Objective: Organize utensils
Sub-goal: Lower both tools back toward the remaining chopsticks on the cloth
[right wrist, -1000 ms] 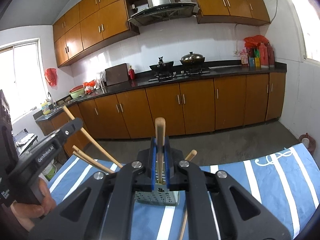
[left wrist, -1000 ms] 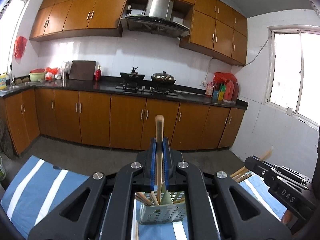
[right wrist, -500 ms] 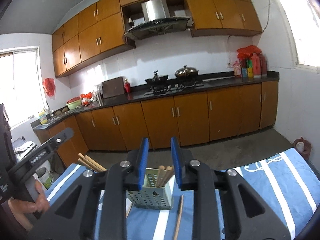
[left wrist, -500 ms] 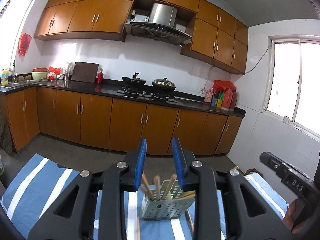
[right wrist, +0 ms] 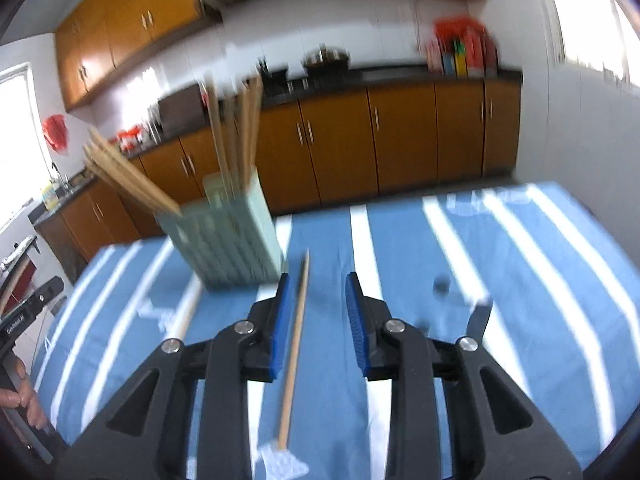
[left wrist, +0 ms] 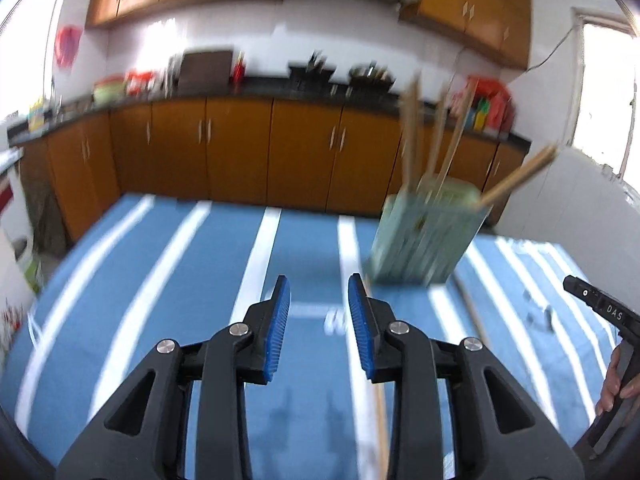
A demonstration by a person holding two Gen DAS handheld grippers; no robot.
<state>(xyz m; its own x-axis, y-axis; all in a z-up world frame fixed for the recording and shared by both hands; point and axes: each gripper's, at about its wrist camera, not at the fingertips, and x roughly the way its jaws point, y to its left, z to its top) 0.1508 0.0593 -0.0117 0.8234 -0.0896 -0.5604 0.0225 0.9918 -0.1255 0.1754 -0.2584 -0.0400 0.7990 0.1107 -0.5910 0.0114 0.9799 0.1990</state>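
Observation:
A pale green perforated holder [left wrist: 428, 236] stands on the blue striped cloth, with several wooden chopsticks [left wrist: 412, 132] sticking up out of it. My left gripper [left wrist: 318, 312] hangs low over the cloth, left of the holder; its jaws are opening with nothing between them. One chopstick [left wrist: 380, 420] lies under its right finger. In the right wrist view the holder [right wrist: 228, 236] is ahead to the left. My right gripper [right wrist: 316, 292] is opening too. A loose chopstick [right wrist: 294, 356] lies on the cloth between its fingers, close to the left pad and not gripped. Another chopstick [right wrist: 188, 316] lies further left.
The striped cloth [left wrist: 160, 280] covers the table, whose far edge faces orange kitchen cabinets [left wrist: 240, 152]. A small dark object [right wrist: 478, 316] lies on the cloth at the right. Each view shows the other gripper at its edge [left wrist: 600, 308] [right wrist: 24, 316], held by a hand.
Each gripper held an upright chopstick over the holder, opened and let it drop in. Both have since sunk toward the cloth and tilted down. The holder now stands off to the side.

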